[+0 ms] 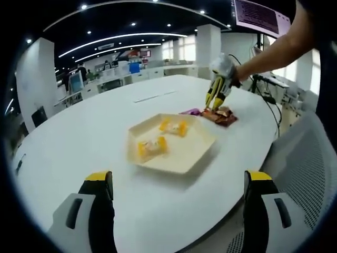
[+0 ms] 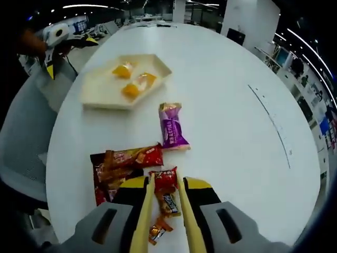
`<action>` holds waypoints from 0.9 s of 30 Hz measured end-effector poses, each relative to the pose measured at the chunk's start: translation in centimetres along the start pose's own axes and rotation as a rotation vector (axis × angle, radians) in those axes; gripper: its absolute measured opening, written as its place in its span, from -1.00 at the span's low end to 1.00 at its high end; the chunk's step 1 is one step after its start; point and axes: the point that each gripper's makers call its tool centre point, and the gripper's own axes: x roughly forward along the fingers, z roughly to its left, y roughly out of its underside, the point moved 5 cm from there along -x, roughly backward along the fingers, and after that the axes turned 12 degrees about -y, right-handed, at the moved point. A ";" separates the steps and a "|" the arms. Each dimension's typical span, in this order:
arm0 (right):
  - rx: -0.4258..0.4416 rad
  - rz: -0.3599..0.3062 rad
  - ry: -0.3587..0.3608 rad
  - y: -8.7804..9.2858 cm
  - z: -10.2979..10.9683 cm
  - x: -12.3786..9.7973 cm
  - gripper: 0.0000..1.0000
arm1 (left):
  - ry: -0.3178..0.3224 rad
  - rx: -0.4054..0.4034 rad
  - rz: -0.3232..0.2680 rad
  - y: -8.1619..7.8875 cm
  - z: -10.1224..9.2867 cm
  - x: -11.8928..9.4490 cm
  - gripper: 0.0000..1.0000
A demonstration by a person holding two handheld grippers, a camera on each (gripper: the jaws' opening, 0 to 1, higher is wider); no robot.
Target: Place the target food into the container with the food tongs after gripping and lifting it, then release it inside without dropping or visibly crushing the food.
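Red-wrapped snack bar [image 2: 167, 196] lying on white table [image 2: 221, 105], pinched between yellow tongs [image 2: 164, 216] clenched in right gripper [image 2: 164, 211]. Left gripper [image 1: 176, 184] idle, jaws apart. Grip stage; next, lifting gently toward tray [image 2: 95, 92].

Round white table [image 1: 79, 137], grey mesh chair [image 1: 305, 158] beside it, open office with desks [image 1: 126, 74] behind.

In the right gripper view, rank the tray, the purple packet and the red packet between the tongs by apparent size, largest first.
1. Tray, clearly the largest.
2. Purple packet and red packet between the tongs: they look alike in size, and the red one lies nearer the camera, so I won't rank them.
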 end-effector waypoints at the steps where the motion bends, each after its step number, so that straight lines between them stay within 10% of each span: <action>1: 0.019 0.003 0.011 0.0 -0.1 0.0 -0.53 | 0.001 0.001 -0.001 0.0 0.0 0.0 0.99; 27: 0.233 -0.083 0.108 -2.2 -0.2 -3.9 -0.54 | 0.008 -0.001 -0.049 -0.7 0.1 -0.4 0.99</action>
